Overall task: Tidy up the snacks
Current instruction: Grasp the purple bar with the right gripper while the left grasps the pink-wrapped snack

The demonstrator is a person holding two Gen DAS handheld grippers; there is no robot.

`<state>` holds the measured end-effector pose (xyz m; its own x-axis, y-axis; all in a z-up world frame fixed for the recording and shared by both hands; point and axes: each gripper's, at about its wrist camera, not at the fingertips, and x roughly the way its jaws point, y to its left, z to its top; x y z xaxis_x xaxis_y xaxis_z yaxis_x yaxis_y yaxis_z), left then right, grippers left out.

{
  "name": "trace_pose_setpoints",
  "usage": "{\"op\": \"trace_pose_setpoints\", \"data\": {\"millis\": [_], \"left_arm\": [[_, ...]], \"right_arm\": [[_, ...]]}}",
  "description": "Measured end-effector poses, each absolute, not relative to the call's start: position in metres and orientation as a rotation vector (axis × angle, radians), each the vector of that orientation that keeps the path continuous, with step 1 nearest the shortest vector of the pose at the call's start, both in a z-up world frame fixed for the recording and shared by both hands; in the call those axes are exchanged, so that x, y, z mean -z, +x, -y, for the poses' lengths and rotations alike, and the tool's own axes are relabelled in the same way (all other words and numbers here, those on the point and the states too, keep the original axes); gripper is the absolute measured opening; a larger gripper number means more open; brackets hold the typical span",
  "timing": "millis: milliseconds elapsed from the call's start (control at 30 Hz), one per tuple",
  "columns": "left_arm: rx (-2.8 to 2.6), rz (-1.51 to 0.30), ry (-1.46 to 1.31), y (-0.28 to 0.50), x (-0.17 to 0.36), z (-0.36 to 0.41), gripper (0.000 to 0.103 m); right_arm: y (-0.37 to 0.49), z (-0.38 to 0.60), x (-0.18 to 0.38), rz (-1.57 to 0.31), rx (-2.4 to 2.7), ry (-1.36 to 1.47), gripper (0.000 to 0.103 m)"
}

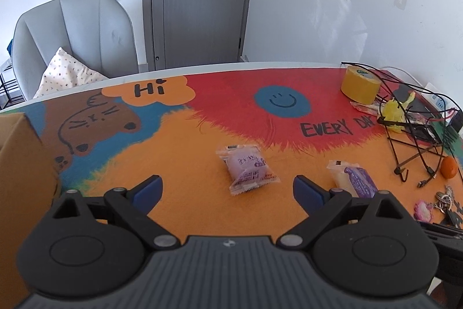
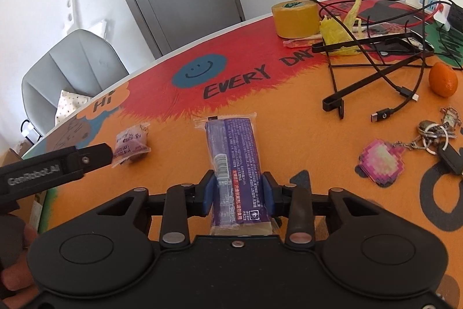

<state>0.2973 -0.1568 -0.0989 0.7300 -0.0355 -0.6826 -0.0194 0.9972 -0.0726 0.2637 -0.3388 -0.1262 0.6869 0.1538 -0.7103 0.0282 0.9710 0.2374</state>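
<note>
The table's cartoon mat (image 1: 188,158) carries a snack packet (image 1: 247,168), tape roll (image 1: 360,84), orange (image 2: 442,78).

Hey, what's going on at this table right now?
A person is sorting snacks with a handheld gripper in each hand. The right gripper is clamped on a purple snack bar. The left gripper is open over the colourful table mat, facing a small pink snack packet lying there. A cardboard box sits at the left.
</note>
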Motion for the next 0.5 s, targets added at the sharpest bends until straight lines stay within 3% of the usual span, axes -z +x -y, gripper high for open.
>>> {"op": "trace_pose_setpoints", "data": {"millis": [400, 500], "left_arm": [[-0.029, -0.757, -0.097, 0.333, 0.12, 0.163, 0.093], [-0.031, -0.766, -0.096, 0.341, 0.125, 0.165, 0.088]], "right_arm": [[0.287, 0.34, 0.132, -0.816, -0.081, 0.251, 0.037], [0.291, 0.336, 0.13, -0.833, -0.075, 0.237, 0.038]]}}
